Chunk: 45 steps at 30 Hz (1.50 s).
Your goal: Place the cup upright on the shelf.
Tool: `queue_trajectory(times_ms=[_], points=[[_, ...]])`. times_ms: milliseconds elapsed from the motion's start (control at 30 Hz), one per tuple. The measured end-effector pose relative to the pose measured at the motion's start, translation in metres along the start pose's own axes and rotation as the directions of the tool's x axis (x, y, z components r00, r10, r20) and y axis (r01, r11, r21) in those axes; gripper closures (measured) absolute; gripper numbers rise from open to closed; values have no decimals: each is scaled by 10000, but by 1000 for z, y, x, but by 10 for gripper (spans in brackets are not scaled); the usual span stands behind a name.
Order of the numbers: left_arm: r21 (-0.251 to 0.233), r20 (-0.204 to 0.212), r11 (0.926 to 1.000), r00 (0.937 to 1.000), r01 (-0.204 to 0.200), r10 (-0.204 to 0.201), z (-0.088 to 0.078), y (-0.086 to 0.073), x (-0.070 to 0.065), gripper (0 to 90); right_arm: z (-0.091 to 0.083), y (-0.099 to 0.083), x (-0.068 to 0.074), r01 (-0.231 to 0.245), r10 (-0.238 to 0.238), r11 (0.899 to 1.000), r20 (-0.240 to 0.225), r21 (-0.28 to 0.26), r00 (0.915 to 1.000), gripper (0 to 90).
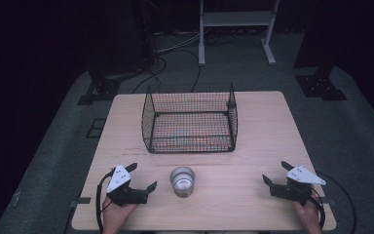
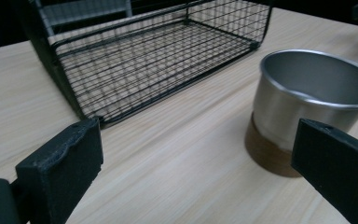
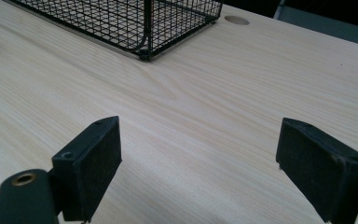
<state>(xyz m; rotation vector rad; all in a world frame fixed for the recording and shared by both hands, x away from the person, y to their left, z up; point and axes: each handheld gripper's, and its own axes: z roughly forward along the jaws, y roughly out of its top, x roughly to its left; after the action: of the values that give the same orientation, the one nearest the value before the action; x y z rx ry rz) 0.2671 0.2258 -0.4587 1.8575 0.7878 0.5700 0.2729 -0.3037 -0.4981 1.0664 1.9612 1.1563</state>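
Observation:
A small metal cup (image 1: 182, 181) stands upright near the table's front edge, empty as far as I can see. Behind it sits a black wire basket (image 1: 149, 117) with nothing in it. My left gripper (image 1: 141, 177) rests open just left of the cup, held by a hand. In the left gripper view the cup (image 2: 307, 100) stands close ahead at the right, partly behind the right jaw, with the basket (image 2: 70, 88) beyond. My right gripper (image 1: 275, 172) is open at the front right, well clear of the cup. The right gripper view has the basket (image 3: 145, 44) corner ahead.
The wooden table (image 1: 268, 126) has bare surface on both sides of the basket and between the cup and the right gripper. A small round hole (image 3: 236, 20) lies in the tabletop past the basket. Stands and cables sit on the dark floor behind.

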Motion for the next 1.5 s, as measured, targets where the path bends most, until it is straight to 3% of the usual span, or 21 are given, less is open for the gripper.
queue_trajectory(times_ms=[233, 267, 500, 633, 700, 900, 1000, 1267, 1500], points=[[70, 487, 9998, 9987, -181, 178, 6, 8, -5, 12, 1, 0, 0, 14, -14, 10000, -65, 33, 10000, 134], [-16, 738, 9997, 9970, -231, 231, 8, 10, -8, 12, 1, 0, 0, 14, -13, 10000, -66, 58, 10000, 134], [-108, 1052, 9991, 9936, -402, 412, 8, 21, -15, 12, 1, 0, 1, 67, -67, 9999, -26, 75, 10000, 134], [-159, 1437, 9978, 9875, -637, 654, 9, 29, -20, 12, 1, 0, 0, 54, -54, 10000, -27, 72, 10000, 134], [-189, 1892, 9974, 9793, -702, 725, 10, 33, -23, 12, 1, 0, 0, 61, -61, 10000, -27, 68, 10000, 134], [-49, 2372, 9971, 9686, -758, 748, 16, 36, -25, 12, 1, 0, 0, 50, -50, 10000, -23, 50, 10000, 134], [126, 2761, 9958, 9575, -906, 837, 23, 38, -29, 12, 1, 0, 0, 47, -47, 10000, -26, 48, 10000, 134], [492, 3073, 9909, 9459, -1256, 1046, 36, 38, -36, 8, 1, 0, 1, 67, -67, 10000, -51, 37, 10000, 134], [932, 3195, 9841, 9407, -1513, 1143, 47, 37, -41, 6, 1, 0, 1, 69, -69, 10000, -74, 33, 9999, 134]])
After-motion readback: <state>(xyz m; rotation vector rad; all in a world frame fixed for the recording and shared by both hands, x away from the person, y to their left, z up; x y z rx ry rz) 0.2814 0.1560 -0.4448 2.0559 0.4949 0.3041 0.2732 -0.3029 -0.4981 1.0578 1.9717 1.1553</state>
